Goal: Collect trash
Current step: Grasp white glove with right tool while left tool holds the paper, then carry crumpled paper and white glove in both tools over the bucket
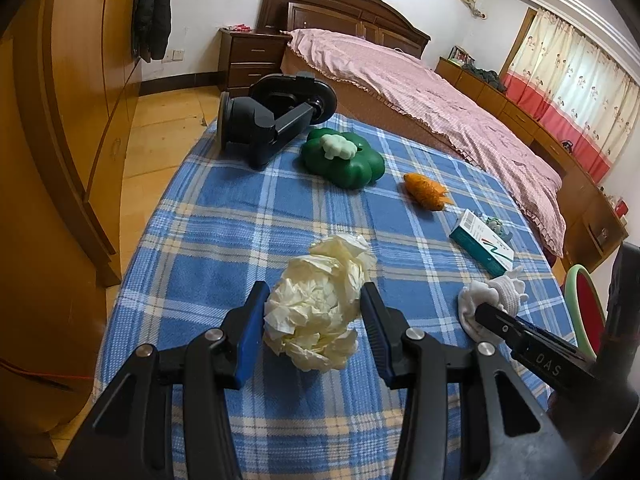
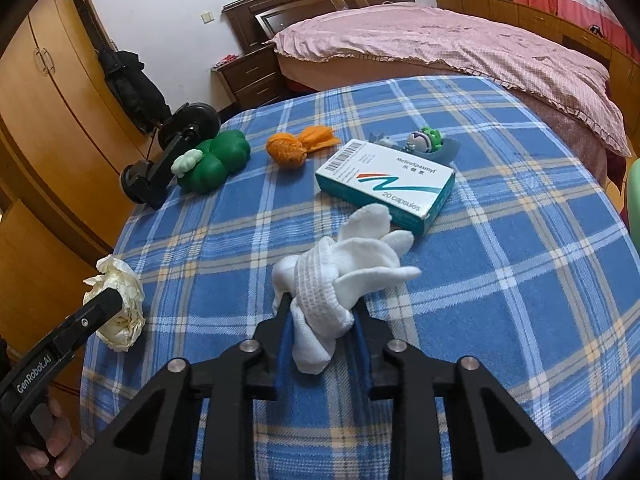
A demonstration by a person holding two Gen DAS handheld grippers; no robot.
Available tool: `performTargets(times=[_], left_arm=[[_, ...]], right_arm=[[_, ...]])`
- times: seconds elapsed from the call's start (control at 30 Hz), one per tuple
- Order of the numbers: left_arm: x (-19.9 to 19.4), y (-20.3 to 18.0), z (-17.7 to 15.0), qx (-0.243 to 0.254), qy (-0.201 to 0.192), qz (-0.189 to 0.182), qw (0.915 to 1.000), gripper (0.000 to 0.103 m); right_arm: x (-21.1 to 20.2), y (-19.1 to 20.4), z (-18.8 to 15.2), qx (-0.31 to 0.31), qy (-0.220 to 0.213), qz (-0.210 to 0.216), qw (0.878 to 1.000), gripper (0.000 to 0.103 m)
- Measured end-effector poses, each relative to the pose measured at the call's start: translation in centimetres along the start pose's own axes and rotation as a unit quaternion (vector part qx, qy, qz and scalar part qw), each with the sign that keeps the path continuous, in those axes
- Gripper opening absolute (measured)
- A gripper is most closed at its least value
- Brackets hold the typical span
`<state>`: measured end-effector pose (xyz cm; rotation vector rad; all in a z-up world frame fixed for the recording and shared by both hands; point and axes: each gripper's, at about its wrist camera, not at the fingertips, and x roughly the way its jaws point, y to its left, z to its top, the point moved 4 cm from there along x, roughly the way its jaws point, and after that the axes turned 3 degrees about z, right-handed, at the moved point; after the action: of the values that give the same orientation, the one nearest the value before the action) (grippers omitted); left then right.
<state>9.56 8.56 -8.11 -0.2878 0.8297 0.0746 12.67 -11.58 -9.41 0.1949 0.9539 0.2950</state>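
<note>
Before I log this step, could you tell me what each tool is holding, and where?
Left tool grips the crumpled paper ball at its sides; right tool pinches the white sock bundle at its near end.

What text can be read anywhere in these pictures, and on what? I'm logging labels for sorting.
"MeteoSpasmyl" and "20 capsules": on the white and teal cardboard medicine box.
"GenRobot.AI": on the black arm of the left gripper.
"OAS": on the black arm of the right gripper, as it shows there.
The barcode digits and the small characters under the brand name on the box are too small to read.
</note>
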Motion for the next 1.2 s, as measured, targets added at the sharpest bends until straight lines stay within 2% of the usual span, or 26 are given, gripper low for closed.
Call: performTargets(times=[0.27,0.53,1.2], left_arm=[[-1.5,-1.2,0.2,0.007,-0.01,-0.007,0.9999,0.048],[-3.1,-3.5,0.3,0.023,-0.02,-0.024,0.9993,0.048],[-5.6,-14.0,1.2,0.102,-0.026,-0.083,0.9909,0.048]], right_arm=[[-2.6,-0.6,-0.5,0.003,-0.022,0.011,1.0,0.027],[-6.9,-2.5,-0.4,0.017,-0.064,0.01,0.998,0.027],[-17.1,-10.3,-0.5,0.073,-0.155,-0.022,0.985,0.027]])
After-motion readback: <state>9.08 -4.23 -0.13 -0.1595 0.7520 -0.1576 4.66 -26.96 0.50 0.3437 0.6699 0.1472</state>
